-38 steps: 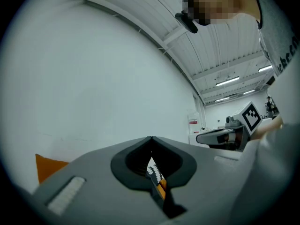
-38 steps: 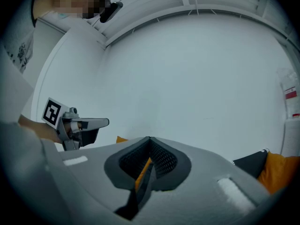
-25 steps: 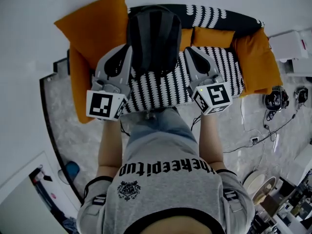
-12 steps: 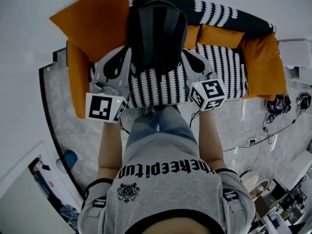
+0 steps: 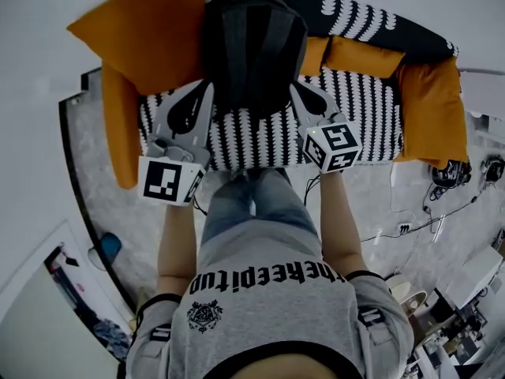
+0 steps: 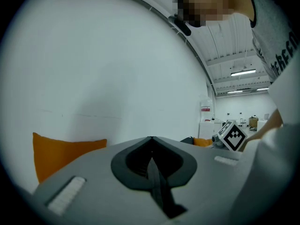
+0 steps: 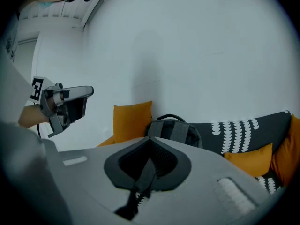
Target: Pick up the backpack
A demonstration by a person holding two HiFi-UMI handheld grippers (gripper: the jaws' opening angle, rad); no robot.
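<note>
Nearest the camera, at six o'clock in the head view, was the person's grey printed shirt (image 5: pixel 268 306), with blue jeans (image 5: pixel 248 204) just beyond it. Each forearm reached forward to a gripper. The left gripper (image 5: pixel 207 88) pointed towards eleven o'clock from the jeans, the right gripper (image 5: pixel 295 88) towards one o'clock. In the left gripper view the jaws were pressed together with nothing between them. The right gripper's jaws were likewise together and empty. Both tips lay over the black-and-white patterned sofa (image 5: pixel 355 109). The backpack (image 5: pixel 254 50), dark and upright, stood on that sofa at twelve o'clock, between the two grippers. The left tip was just beside its seven o'clock corner and the right tip just beside its five o'clock corner; whether either touched it could not be told. A big orange cushion (image 5: pixel 146 34) leaned at the backpack's nine o'clock, and a smaller orange cushion (image 5: pixel 355 55) lay at its three o'clock. Farthest back stood a plain white wall (image 7: pixel 197 41).
</note>
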